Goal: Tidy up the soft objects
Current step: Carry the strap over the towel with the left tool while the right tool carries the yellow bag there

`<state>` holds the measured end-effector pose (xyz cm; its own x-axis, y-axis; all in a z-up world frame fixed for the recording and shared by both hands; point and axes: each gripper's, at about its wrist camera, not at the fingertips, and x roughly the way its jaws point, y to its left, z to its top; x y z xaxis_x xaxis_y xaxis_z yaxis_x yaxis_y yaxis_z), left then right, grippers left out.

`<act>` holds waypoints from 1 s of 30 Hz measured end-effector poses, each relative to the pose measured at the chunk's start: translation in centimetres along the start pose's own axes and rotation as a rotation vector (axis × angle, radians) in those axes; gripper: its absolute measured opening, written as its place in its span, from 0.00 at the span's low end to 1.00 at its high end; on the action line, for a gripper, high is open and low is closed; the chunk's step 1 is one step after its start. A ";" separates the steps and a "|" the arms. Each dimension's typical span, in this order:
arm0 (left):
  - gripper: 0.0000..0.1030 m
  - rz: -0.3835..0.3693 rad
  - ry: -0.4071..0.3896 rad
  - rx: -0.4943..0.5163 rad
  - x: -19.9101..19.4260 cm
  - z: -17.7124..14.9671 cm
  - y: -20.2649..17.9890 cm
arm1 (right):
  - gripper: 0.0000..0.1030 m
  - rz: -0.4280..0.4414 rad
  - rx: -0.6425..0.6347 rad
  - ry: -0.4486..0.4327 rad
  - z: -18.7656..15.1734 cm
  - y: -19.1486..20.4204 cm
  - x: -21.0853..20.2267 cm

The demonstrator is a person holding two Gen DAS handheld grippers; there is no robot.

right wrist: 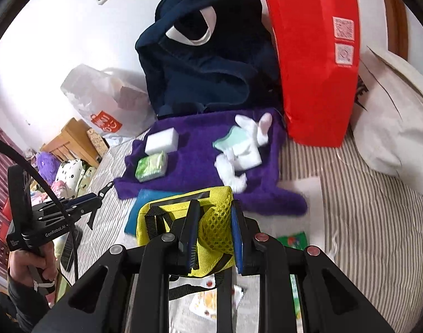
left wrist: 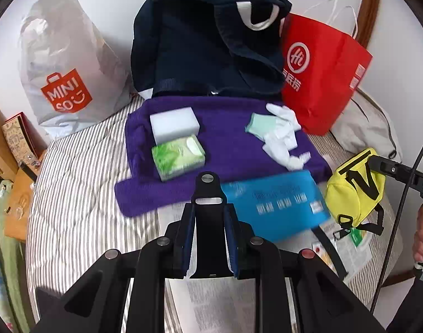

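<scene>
Right gripper (right wrist: 214,238) jaws clamp the yellow mesh fabric pouch (right wrist: 183,222), probably held clear to pack it away. Left gripper (left wrist: 208,238) jaws look shut, nothing between them. Ahead of both jaws: fuzzy purple towel (left wrist: 225,144) carrying a white foam block (left wrist: 174,127) and green tissue pack (left wrist: 178,156). Striped mattress (left wrist: 80,194) beside the left jaws is open room; the navy backpack (left wrist: 200,50) closes off the far edge.

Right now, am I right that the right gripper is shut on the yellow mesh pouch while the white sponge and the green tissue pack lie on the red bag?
Not quite: the white sponge and green tissue pack lie on the purple towel, not the red bag, as the right wrist view shows. The right gripper is indeed shut on the yellow mesh pouch.
</scene>
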<state>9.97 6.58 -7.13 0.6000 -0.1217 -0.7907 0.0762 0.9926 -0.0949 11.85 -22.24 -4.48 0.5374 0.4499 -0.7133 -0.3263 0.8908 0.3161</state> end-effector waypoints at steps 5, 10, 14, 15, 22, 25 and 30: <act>0.20 -0.016 0.005 -0.005 1.7 2.1 0.9 | 0.21 -0.015 0.006 -0.004 2.2 0.1 1.7; 0.20 -0.024 0.005 -0.003 3.0 4.0 1.4 | 0.21 -0.030 0.019 -0.003 4.2 0.0 4.0; 0.20 -0.032 -0.001 -0.007 3.9 5.3 1.7 | 0.21 -0.040 0.027 0.003 5.5 -0.3 5.9; 0.20 -0.035 -0.001 -0.008 4.2 5.6 1.8 | 0.21 -0.041 0.029 0.006 5.7 -0.4 6.4; 0.20 -0.044 0.007 -0.005 5.9 7.0 2.3 | 0.21 -0.039 0.041 0.029 7.2 -0.3 9.8; 0.20 -0.046 0.009 -0.008 6.5 7.4 2.7 | 0.21 -0.044 0.035 0.048 7.7 0.1 11.5; 0.20 -0.049 0.017 -0.013 7.5 7.8 3.2 | 0.21 -0.060 0.006 0.099 7.9 0.7 14.6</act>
<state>20.96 8.81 -8.66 0.5823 -0.1705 -0.7949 0.0946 0.9853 -0.1420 25.62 -14.53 -9.68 0.4762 0.3872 -0.7895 -0.2906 0.9167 0.2743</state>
